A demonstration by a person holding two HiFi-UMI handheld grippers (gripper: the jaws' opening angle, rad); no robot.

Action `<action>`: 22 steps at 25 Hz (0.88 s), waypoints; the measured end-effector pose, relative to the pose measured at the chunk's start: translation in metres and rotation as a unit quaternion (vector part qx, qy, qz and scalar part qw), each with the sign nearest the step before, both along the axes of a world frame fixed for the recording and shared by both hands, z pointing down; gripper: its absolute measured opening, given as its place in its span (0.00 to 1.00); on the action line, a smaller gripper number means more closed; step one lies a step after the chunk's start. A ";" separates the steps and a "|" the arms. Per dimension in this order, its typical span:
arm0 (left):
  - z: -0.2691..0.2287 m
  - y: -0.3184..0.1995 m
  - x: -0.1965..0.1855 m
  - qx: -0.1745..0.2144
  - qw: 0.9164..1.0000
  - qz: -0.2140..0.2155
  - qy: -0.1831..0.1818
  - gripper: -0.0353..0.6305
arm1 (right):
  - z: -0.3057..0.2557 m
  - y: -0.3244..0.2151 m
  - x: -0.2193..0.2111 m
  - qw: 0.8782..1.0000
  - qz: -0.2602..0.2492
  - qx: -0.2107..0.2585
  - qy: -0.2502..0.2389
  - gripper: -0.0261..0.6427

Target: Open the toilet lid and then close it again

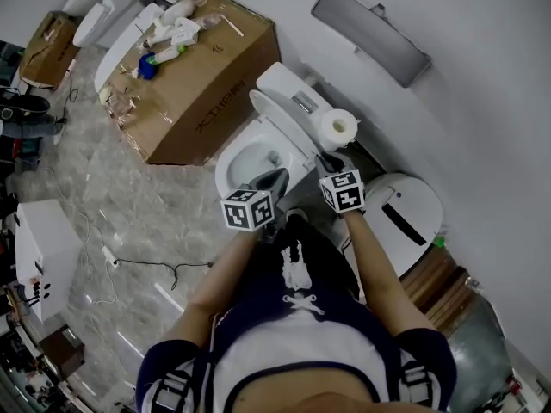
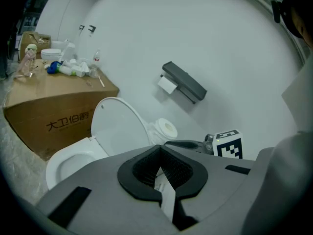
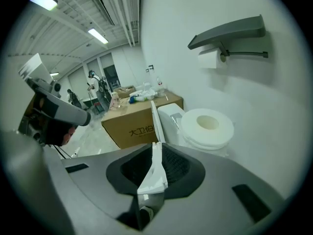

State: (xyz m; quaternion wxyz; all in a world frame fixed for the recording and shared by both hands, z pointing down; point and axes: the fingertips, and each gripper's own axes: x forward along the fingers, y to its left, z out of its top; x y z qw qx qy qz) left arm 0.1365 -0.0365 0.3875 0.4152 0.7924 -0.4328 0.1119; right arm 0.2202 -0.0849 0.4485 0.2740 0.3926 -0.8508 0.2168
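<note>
The white toilet stands against the wall with its lid [image 1: 277, 120] raised upright against the tank [image 1: 291, 89], so the bowl [image 1: 250, 157] lies open. In the left gripper view the lid [image 2: 117, 126] stands above the seat [image 2: 73, 159]. My left gripper [image 1: 277, 175] [image 2: 160, 147] hovers over the bowl's near rim, jaws shut with nothing held. My right gripper [image 1: 325, 159] [image 3: 156, 145] is shut too, its tips close beside the lid's right edge [image 3: 154, 119], below a toilet paper roll [image 1: 337, 128]. Whether they touch the lid I cannot tell.
A large cardboard box [image 1: 198, 93] with bottles on top stands left of the toilet. A grey paper holder [image 1: 370, 33] hangs on the wall. A white round bin [image 1: 405, 218] sits at the right. More toilets [image 1: 103, 15] stand far left, and a cable [image 1: 146, 265] crosses the floor.
</note>
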 end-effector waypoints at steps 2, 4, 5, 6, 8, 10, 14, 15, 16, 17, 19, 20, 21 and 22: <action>0.003 0.005 -0.006 -0.009 1.000 -0.006 -0.006 0.06 | 0.009 -0.005 -0.004 1.000 -0.007 -0.014 0.011 0.13; 0.004 0.008 -0.010 -0.015 1.000 -0.009 -0.011 0.06 | 0.016 -0.009 -0.008 0.999 -0.015 -0.023 0.020 0.13; 0.005 0.009 -0.011 -0.017 1.000 -0.010 -0.013 0.06 | 0.020 -0.011 -0.010 0.999 -0.019 -0.024 0.028 0.13; 0.006 0.010 -0.013 -0.018 1.000 -0.012 -0.015 0.06 | 0.026 -0.014 -0.010 0.999 -0.022 -0.025 0.038 0.13; 0.008 0.013 -0.015 -0.021 1.000 -0.017 -0.016 0.06 | 0.036 -0.017 -0.010 0.998 -0.027 -0.026 0.052 0.13; 0.010 0.017 -0.018 -0.026 0.999 -0.022 -0.016 0.06 | 0.045 -0.019 -0.011 0.997 -0.030 -0.033 0.058 0.13; 0.017 0.022 -0.026 -0.040 0.998 -0.033 -0.023 0.06 | 0.059 -0.024 -0.009 0.996 -0.039 -0.040 0.070 0.13; 0.019 0.024 -0.028 -0.045 0.998 -0.036 -0.024 0.06 | 0.062 -0.023 -0.009 0.995 -0.045 -0.043 0.075 0.13; 0.021 0.026 -0.030 -0.048 0.998 -0.038 -0.025 0.06 | 0.065 -0.022 -0.009 0.995 -0.050 -0.045 0.080 0.13; 0.022 0.028 -0.031 -0.051 0.998 -0.039 -0.025 0.06 | 0.066 -0.021 -0.009 0.994 -0.056 -0.047 0.084 0.13; 0.025 0.031 -0.033 -0.055 0.997 -0.041 -0.023 0.06 | 0.066 -0.019 -0.010 0.993 -0.062 -0.047 0.086 0.12; 0.027 0.032 -0.033 -0.056 0.997 -0.042 -0.019 0.06 | 0.067 -0.019 -0.010 0.993 -0.062 -0.046 0.084 0.10; 0.028 0.032 -0.033 -0.057 0.997 -0.043 -0.013 0.06 | 0.068 -0.020 -0.010 0.994 -0.060 -0.046 0.081 0.10; 0.030 0.032 -0.033 -0.059 0.997 -0.044 -0.008 0.06 | 0.069 -0.020 -0.010 0.994 -0.057 -0.046 0.077 0.10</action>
